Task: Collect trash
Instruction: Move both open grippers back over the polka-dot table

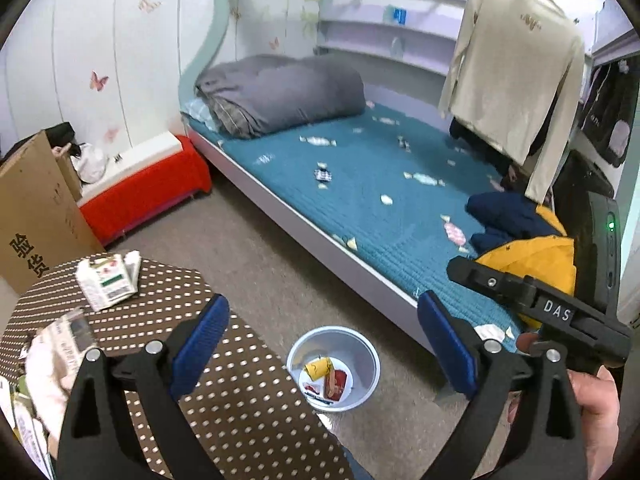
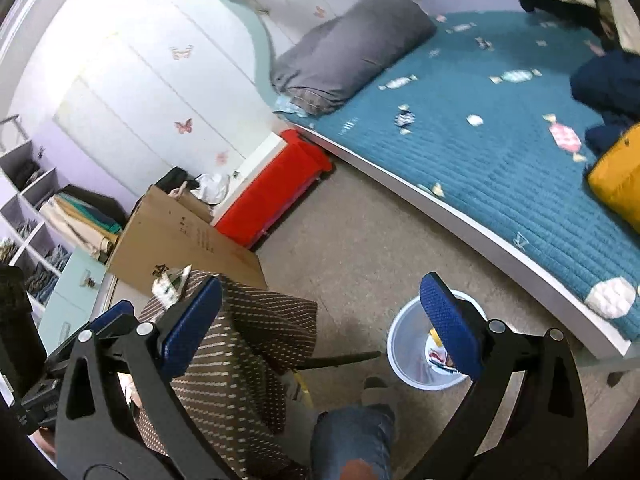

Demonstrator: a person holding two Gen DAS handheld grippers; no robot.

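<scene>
A white waste bin (image 1: 295, 354) stands on the carpet by the bed, with yellow and red wrappers (image 1: 326, 376) in its bottom. My left gripper (image 1: 323, 300) hovers above it, open, with nothing between its blue pads. On the brown dotted table (image 1: 240, 400) to the left lie a white carton (image 1: 108, 282) and a crumpled plastic wrapper (image 1: 60, 344). The right wrist view shows the same bin (image 2: 400, 344) low on the right. My right gripper (image 2: 323, 284) is open and empty above the floor between table (image 2: 240, 360) and bin.
A bed with a teal candy-print cover (image 1: 360, 184) and a folded grey duvet (image 1: 280, 94) fills the right side. A cardboard box (image 2: 180, 236) and a red stool (image 2: 276, 196) stand against the wall. A person's jeans leg (image 2: 352, 436) is beside the bin.
</scene>
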